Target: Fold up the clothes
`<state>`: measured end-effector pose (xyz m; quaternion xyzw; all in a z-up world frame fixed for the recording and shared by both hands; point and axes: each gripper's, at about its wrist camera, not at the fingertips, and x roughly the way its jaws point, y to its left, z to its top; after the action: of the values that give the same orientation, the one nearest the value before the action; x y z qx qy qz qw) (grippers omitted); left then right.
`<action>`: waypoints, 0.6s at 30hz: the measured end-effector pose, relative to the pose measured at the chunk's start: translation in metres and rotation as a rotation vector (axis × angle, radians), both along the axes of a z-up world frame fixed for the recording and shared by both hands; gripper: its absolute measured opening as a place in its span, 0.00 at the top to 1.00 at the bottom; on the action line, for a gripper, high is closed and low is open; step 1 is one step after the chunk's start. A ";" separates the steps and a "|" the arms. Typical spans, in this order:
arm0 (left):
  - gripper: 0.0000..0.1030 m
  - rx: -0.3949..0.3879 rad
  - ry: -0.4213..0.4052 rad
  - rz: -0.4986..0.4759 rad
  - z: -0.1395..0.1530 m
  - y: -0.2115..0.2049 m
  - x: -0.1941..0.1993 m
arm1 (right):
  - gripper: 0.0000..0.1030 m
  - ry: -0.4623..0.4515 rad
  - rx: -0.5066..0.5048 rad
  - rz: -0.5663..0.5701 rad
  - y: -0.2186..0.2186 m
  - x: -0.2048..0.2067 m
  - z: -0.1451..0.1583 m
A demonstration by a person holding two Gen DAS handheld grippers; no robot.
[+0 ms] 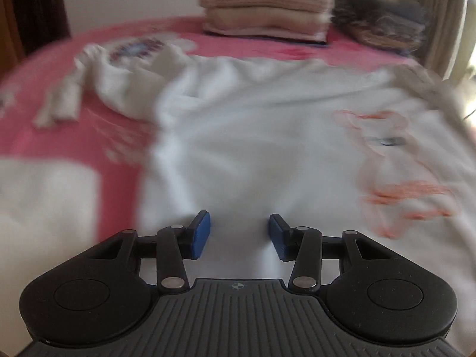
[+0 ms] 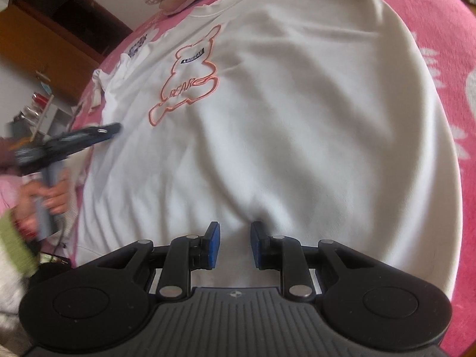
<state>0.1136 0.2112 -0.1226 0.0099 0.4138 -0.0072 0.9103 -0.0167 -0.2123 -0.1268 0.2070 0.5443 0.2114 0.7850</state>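
Note:
A white sweatshirt with an orange bear outline lies spread on a pink bed cover. In the blurred left wrist view, my left gripper is open just over the sweatshirt's near edge, with white fabric showing between its blue pads. It also shows as a dark blur at the sweatshirt's left side, held by a hand. My right gripper has its jaws close together on a bunch of the sweatshirt's near edge. Creases run out from that spot.
A folded beige knit stack and a dark folded pile sit at the far side of the bed. Another crumpled white garment lies far left, and a white patch lies near left. Wooden furniture stands beyond the bed.

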 end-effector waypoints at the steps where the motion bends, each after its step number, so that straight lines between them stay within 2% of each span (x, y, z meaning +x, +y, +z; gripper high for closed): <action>1: 0.58 0.037 -0.028 0.042 0.004 0.010 0.003 | 0.77 0.008 0.018 -0.006 0.001 0.002 -0.003; 3: 0.59 0.062 -0.065 0.102 0.014 0.031 0.009 | 0.77 0.021 0.048 -0.015 -0.004 0.003 -0.006; 6: 0.59 0.022 -0.078 0.123 0.026 0.050 0.018 | 0.77 0.030 0.080 -0.013 -0.011 0.006 -0.007; 8: 0.58 0.011 -0.075 0.070 0.032 0.043 0.018 | 0.77 0.034 0.093 -0.008 -0.012 0.009 -0.009; 11: 0.58 0.018 -0.022 -0.008 0.037 0.021 0.009 | 0.77 0.037 0.105 -0.005 -0.017 0.008 -0.009; 15: 0.57 0.016 0.116 -0.142 0.043 0.000 -0.037 | 0.77 0.037 0.111 -0.009 -0.017 0.007 -0.009; 18: 0.57 0.051 0.145 -0.322 0.047 -0.019 -0.085 | 0.77 0.032 0.102 -0.004 -0.015 0.007 -0.009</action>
<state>0.0288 0.1926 -0.0759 0.0986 0.4714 -0.1428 0.8647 -0.0099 -0.2270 -0.1358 0.2513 0.5447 0.2342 0.7650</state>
